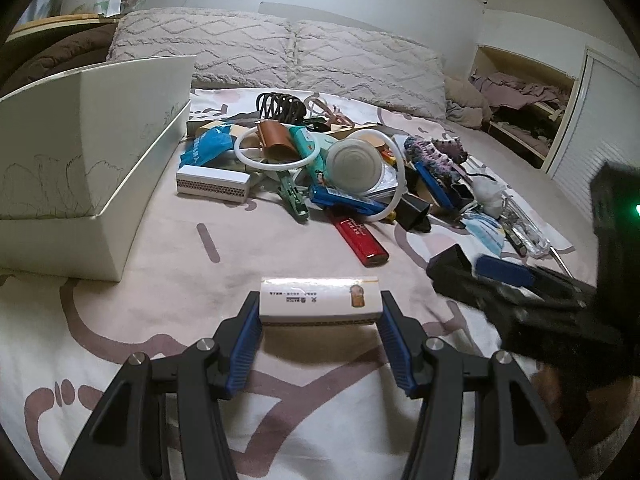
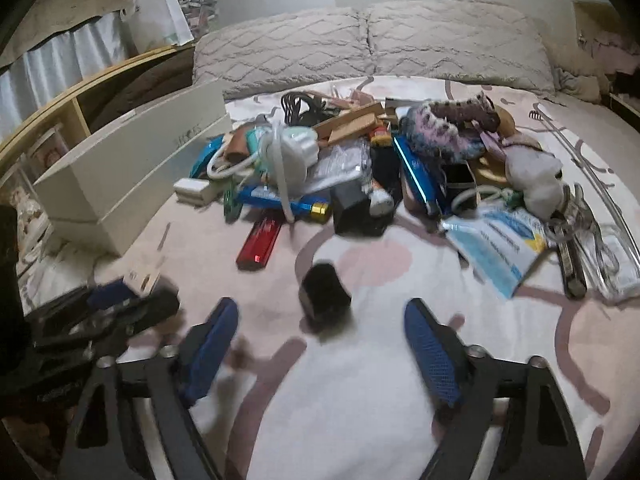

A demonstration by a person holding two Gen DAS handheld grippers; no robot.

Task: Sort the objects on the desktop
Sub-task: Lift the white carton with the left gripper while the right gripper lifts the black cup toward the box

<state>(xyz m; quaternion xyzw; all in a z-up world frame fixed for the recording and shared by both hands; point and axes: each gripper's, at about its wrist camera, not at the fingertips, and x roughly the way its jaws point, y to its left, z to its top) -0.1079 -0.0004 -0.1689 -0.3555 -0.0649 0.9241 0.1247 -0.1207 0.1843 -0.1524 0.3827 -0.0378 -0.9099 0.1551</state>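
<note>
My left gripper (image 1: 320,308) is shut on a white matchbox (image 1: 320,295) with a yellow picture, held just above the pink bedsheet. It also shows blurred in the right wrist view (image 2: 142,278). My right gripper (image 2: 320,320) is open and empty, with a small black cube (image 2: 325,294) on the sheet just ahead between its fingers. A pile of mixed objects (image 1: 340,168) lies further back, with a red lighter (image 1: 362,238) at its near edge. A white open box (image 1: 80,184) stands at the left.
A second matchbox (image 1: 212,184) lies by the pile's left side. A blue mask packet (image 2: 496,244) and clear plastic packs (image 2: 604,248) lie at the right. Pillows (image 1: 280,48) line the back. A wooden shelf (image 2: 60,120) stands left of the bed.
</note>
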